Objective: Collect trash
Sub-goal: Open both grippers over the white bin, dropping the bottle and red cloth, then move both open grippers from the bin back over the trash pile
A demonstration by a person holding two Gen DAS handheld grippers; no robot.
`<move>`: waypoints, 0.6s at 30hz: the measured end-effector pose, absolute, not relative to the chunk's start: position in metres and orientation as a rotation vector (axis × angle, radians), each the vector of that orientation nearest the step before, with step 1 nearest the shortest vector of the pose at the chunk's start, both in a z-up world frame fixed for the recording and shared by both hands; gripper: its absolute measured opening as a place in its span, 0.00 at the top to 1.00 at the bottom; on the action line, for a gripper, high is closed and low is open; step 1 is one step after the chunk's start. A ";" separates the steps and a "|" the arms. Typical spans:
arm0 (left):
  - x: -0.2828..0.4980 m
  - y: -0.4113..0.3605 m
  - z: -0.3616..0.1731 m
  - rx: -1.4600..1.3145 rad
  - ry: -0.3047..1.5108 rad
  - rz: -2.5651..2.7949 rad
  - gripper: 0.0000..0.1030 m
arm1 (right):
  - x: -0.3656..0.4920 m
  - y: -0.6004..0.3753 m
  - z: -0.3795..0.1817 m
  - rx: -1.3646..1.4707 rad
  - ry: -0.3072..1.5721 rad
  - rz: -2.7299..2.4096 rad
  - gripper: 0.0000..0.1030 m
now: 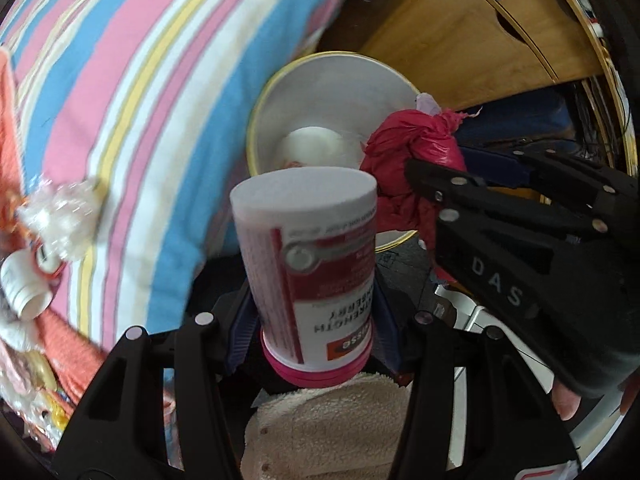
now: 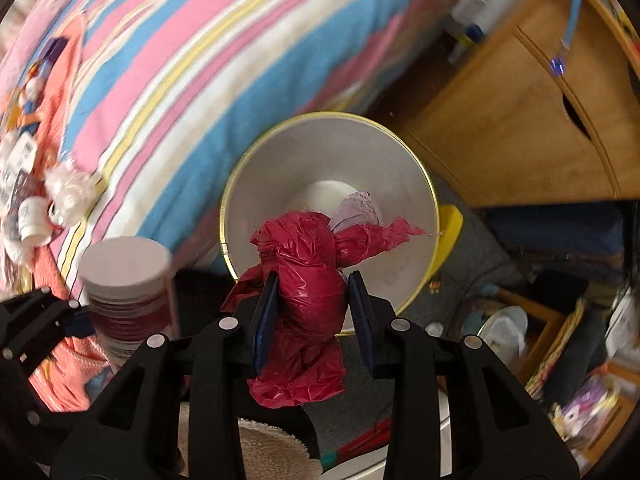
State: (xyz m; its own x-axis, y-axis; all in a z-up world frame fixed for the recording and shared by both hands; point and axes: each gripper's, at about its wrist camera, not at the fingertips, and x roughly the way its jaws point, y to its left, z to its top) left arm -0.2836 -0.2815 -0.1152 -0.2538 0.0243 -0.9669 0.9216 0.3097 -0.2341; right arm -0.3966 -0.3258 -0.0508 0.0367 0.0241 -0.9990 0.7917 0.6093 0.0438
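Left hand-held gripper (image 1: 316, 320): I have it clamped on the white supplement bottle (image 1: 312, 264), pink cap down, held just short of the bin.
Right hand-held gripper (image 2: 312, 312): its pads pinch a knotted red plastic bag (image 2: 304, 280), which hangs over the near edge of the bin mouth.
Bin (image 2: 400, 152): a round, yellow-rimmed tub beside the bed; I see something white at the bottom, though blur stops me saying whether it is trash or the bin's own floor.
Done so far: by my reading, two pieces are picked up and brought to the bin, neither dropped yet.
Left on the bed (image 2: 208, 48): a small white bottle (image 2: 34, 220), a crumpled clear wrapper (image 2: 72, 188) and more litter near the left edge.
Progress: I'd judge it partway, with several collecting trips left.
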 end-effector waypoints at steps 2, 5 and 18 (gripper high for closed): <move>-0.289 -0.283 -0.119 0.893 1.568 -1.127 0.41 | -0.404 -0.334 -0.054 0.774 1.428 -0.693 0.58; -0.290 -0.284 -0.123 0.900 1.557 -1.123 0.34 | -0.409 -0.340 -0.054 0.783 1.415 -0.715 0.42; -0.240 -0.260 -0.128 0.822 1.619 -1.017 0.34 | -0.376 -0.318 -0.049 0.729 1.433 -0.647 0.42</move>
